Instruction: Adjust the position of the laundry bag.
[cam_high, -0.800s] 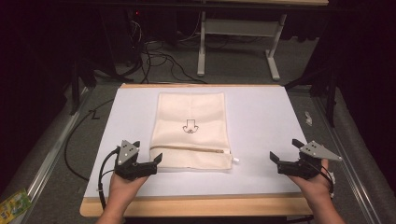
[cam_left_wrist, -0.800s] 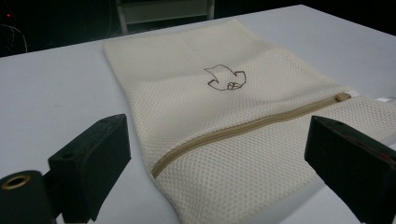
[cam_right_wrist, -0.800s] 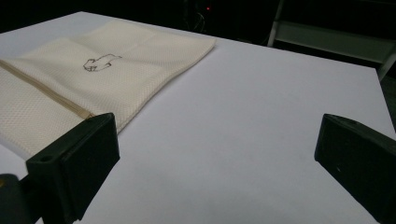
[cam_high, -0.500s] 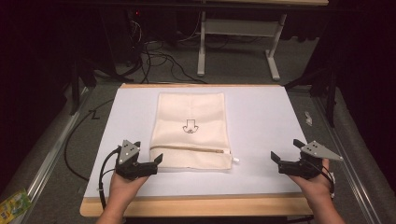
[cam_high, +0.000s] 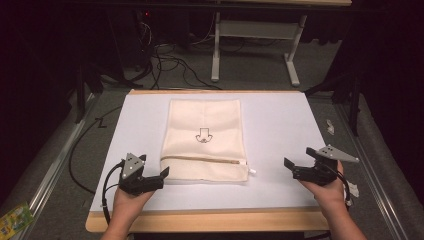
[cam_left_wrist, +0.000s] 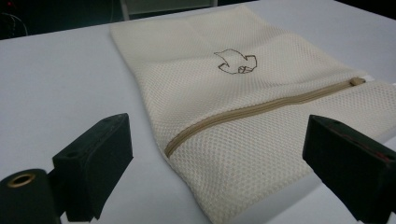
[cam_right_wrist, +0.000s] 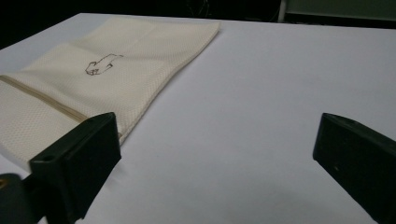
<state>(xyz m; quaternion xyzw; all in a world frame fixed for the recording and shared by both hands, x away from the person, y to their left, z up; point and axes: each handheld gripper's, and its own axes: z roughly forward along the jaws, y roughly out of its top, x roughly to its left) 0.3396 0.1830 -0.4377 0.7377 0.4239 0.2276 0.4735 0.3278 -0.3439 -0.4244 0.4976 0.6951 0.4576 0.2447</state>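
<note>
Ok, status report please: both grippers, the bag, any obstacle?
Left hand-held gripper open, right hand-held gripper open, both empty. Mesh bag flat, zipped. Table otherwise bare.

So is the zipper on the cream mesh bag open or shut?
Shut: the tan zipper on the cream mesh bag runs as one closed line, with no gap between its sides.

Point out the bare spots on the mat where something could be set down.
The widest bare patch lies between the mesh bag and the mat's right edge, ahead of the right gripper. A narrower strip runs between the bag and the mat's left edge, ahead of the left gripper. Tightest is the near left corner, where that gripper sits close to the bag.
</note>
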